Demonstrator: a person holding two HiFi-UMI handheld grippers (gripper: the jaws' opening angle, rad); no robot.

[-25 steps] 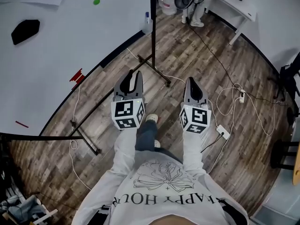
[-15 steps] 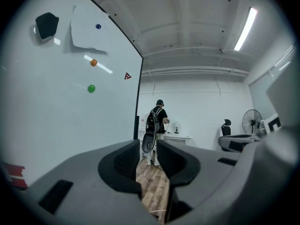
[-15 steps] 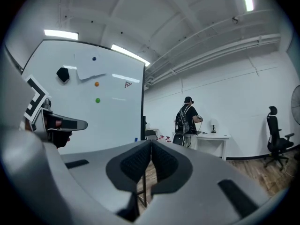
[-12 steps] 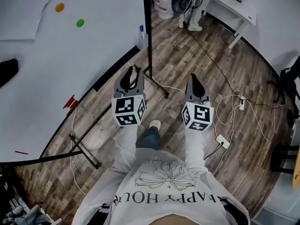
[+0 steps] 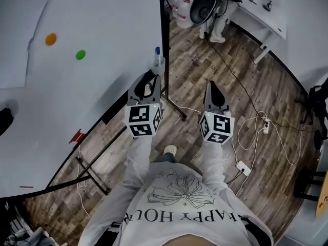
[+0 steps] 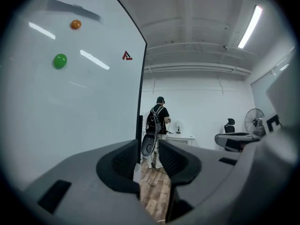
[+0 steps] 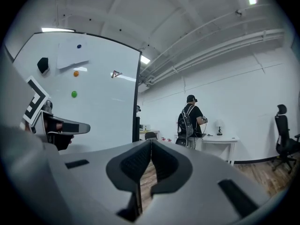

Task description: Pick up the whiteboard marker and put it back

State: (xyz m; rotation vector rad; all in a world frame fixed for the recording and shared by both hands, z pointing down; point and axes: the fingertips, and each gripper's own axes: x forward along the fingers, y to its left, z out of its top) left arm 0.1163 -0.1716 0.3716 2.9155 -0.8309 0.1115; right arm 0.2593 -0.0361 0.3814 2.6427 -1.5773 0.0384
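Note:
A whiteboard marker (image 5: 157, 52) with a blue cap stands upright in a clear holder (image 5: 158, 64) at the right edge of the whiteboard (image 5: 92, 86). My left gripper (image 5: 150, 82) points level at that edge, its tips just short of the holder. Its jaws are opening and nothing is between them; in the left gripper view (image 6: 149, 156) only floor shows in the gap. My right gripper (image 5: 211, 86) is held beside it over the wood floor, shut and empty, with its pads meeting (image 7: 150, 150).
The whiteboard's black stand leg (image 5: 173, 88) runs across the floor under the grippers. Green (image 5: 80, 55) and orange (image 5: 50, 39) magnets sit on the board. Cables and a power strip (image 5: 243, 168) lie at right. A person (image 6: 157, 121) stands at a white desk (image 5: 266, 9) beyond, near a fan (image 5: 202, 6).
Both grippers have advanced toward the whiteboard's right edge, so the marker holder now lies just ahead of the left tips. The left jaws have spread wider.

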